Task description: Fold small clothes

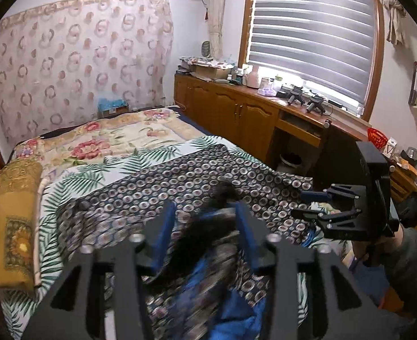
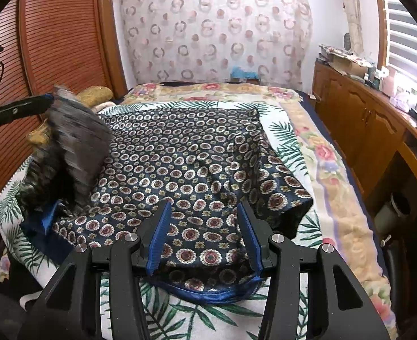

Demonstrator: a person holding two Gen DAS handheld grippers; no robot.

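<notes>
A dark blue garment (image 2: 180,155) printed with small rings lies spread on the bed, its blue-edged hem nearest me. One flap of it (image 2: 75,147) stands up at the left in motion blur, beside the tip of my left gripper (image 2: 18,110). In the left wrist view the left gripper (image 1: 204,206) has its jaws apart, with that blurred cloth (image 1: 208,243) loose between them. My right gripper (image 2: 204,204) hangs open just above the near hem, nothing pinched. It also shows in the left wrist view as the right gripper (image 1: 299,204), held in a person's hand (image 1: 378,249).
The garment rests on a palm-leaf sheet (image 2: 287,141) over a floral blanket (image 2: 330,170). A yellow cushion (image 1: 12,221) lies at the bed's left side. Wooden cabinets (image 1: 236,110) with clutter run under the window on the right. A slatted wooden wardrobe (image 2: 52,42) stands on the left.
</notes>
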